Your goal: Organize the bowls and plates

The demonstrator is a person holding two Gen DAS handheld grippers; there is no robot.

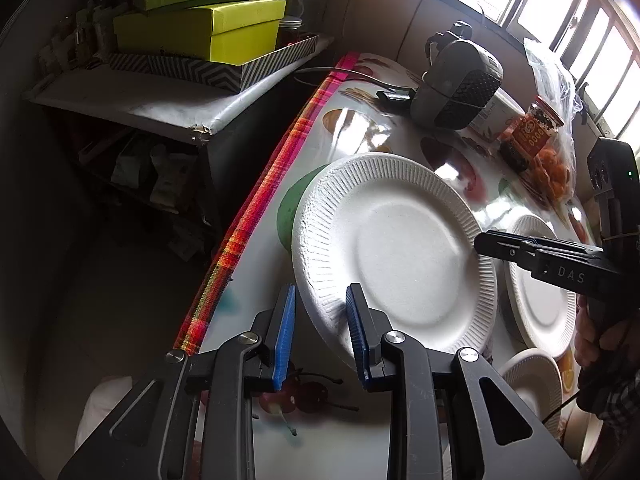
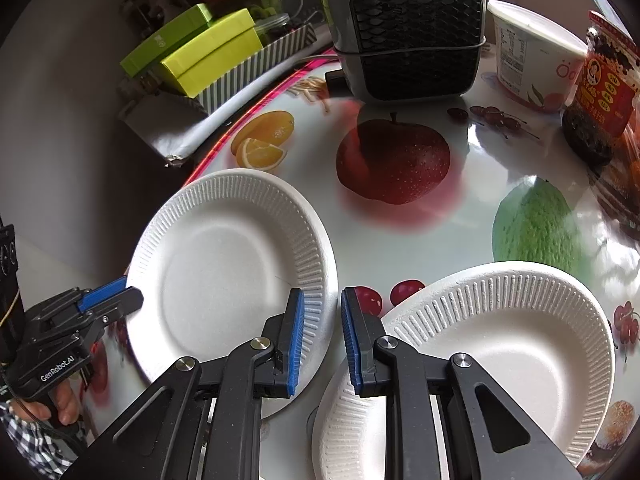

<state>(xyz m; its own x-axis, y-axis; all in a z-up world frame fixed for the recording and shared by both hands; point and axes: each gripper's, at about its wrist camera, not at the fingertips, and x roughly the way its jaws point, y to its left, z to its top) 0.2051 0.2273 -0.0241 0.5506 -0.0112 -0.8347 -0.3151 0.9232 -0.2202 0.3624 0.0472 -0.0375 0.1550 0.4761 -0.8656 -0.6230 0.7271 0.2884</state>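
- At the centre of the left wrist view, a white paper plate point(image 1: 400, 248) with a ribbed rim sits tilted over the fruit-print table point(image 1: 256, 280), partly covering a green fruit in the print.
- The left gripper point(image 1: 320, 332) comes in from the bottom of the frame. Its blue pads stand either side of the plate's near rim, and from the other camera its tips look pinched onto that rim.
- The right gripper point(image 2: 322, 336) comes in from the bottom of its own view and takes the opposite rim of the same plate. Its claw is pressed together on the edge, and in the left wrist view its dark tips meet at the plate's right rim.
- A hand point(image 2: 64, 400) with a checked sleeve below it holds the left gripper's handle at the lower left of the right wrist view.
- A second paper plate point(image 2: 500, 340) lies at the lower right of that view, just beside the held one and partly behind the right finger. Something sits under it, but I cannot tell what.
- At the top of the frame a grey fan unit point(image 2: 408, 28) stands on the table, with a white tub point(image 2: 528, 52) and a red-labelled jar point(image 2: 604, 88) to its right.
- Green boxes point(image 2: 200, 52) are stacked off the table at the upper left.
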